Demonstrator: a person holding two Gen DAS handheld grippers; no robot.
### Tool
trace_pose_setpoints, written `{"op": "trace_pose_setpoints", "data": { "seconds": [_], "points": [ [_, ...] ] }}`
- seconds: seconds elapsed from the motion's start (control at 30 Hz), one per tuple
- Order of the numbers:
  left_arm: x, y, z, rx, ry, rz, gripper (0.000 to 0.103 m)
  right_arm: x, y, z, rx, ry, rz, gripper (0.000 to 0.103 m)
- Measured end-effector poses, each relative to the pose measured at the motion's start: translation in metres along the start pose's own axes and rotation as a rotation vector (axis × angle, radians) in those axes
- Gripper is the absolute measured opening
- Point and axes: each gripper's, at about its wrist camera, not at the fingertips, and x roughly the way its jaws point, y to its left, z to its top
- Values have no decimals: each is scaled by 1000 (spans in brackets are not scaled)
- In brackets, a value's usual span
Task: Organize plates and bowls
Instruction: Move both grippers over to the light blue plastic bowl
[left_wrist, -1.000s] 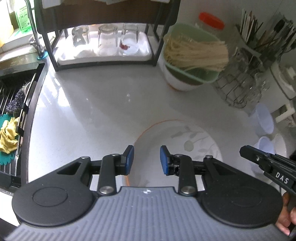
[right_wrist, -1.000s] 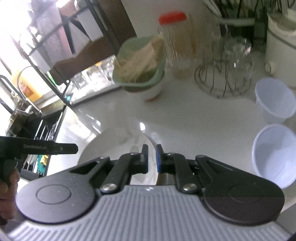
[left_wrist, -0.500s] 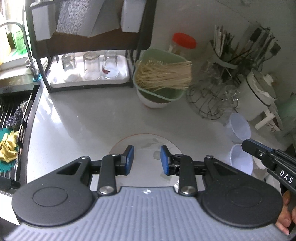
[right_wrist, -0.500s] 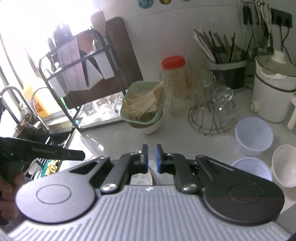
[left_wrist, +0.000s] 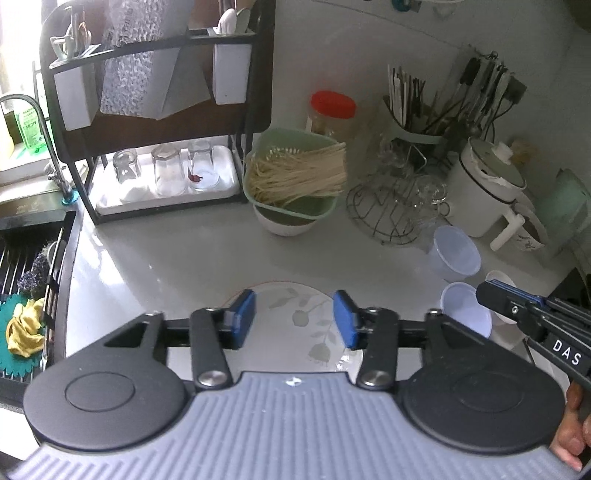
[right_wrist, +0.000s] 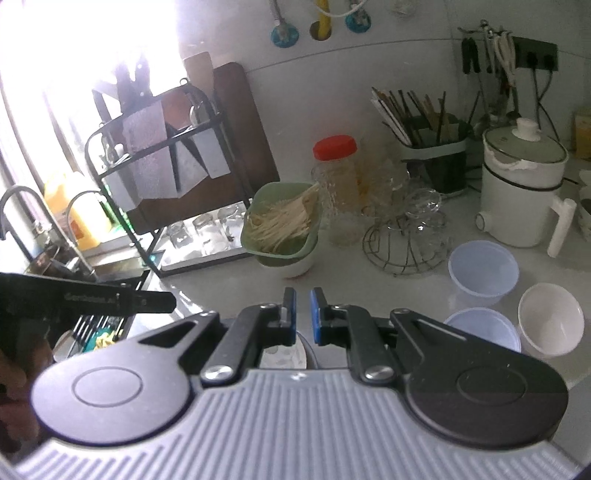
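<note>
**Flat plate below, bowls beyond**

Left gripper (left_wrist: 293, 319) just opened wide, nothing between; right gripper (right_wrist: 303, 314) nearly together, empty; floral plate (left_wrist: 295, 314) flat on counter (left_wrist: 166, 266), likely glazed, slippery, breakable, best pinched at rim; farther right, light plastic bowls (right_wrist: 482, 271), graspable by wall.

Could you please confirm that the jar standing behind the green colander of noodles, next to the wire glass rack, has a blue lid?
Not quite: the jar behind the green colander, beside the wire glass rack, has a red lid, not a blue one. The left wrist view shows it plainly, as does the right wrist view.
</note>
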Motion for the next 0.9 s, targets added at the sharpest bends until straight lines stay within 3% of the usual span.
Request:
{"op": "trace_pose_setpoints", "data": {
  "seconds": [0.03, 0.13, 0.23, 0.27, 0.3, 0.37, 0.43, 0.6, 0.8, 0.9],
  "points": [
    [-1, 2, -2, 11, -11, -4, 68, -1, 2, -2, 11, -10, -5, 12],
    [-2, 8, -10, 45, -24, 22, 71, -3, 8, -6, 6, -34, -27, 12],
    [-2, 16, -14, 34, -29, -16, 75, -3, 11, -9, 21, -39, -79, 17],
    [-2, 18, -15, 33, -33, -25, 75, -3, 11, -10, 30, -38, -92, 34],
    [-1, 18, -15, 35, -33, -33, 75, -3, 11, -10, 42, -38, -105, 59],
    [2, 20, -16, 36, -19, -56, 76, -5, 10, -14, 58, -55, -130, 87],
    [4, 22, -20, 24, -16, -70, 81, -4, 7, -21, 73, -35, -157, 86],
    [10, 20, -32, 39, 6, -114, 82, -7, 3, -38, 119, 19, -201, 86],
    [19, 6, -40, 81, 24, -134, 82, -15, 0, -52, 134, 18, -234, 86],
    [31, -3, -38, 54, 54, -144, 82, -9, -12, -54, 168, 21, -251, 85]
  ]
}}
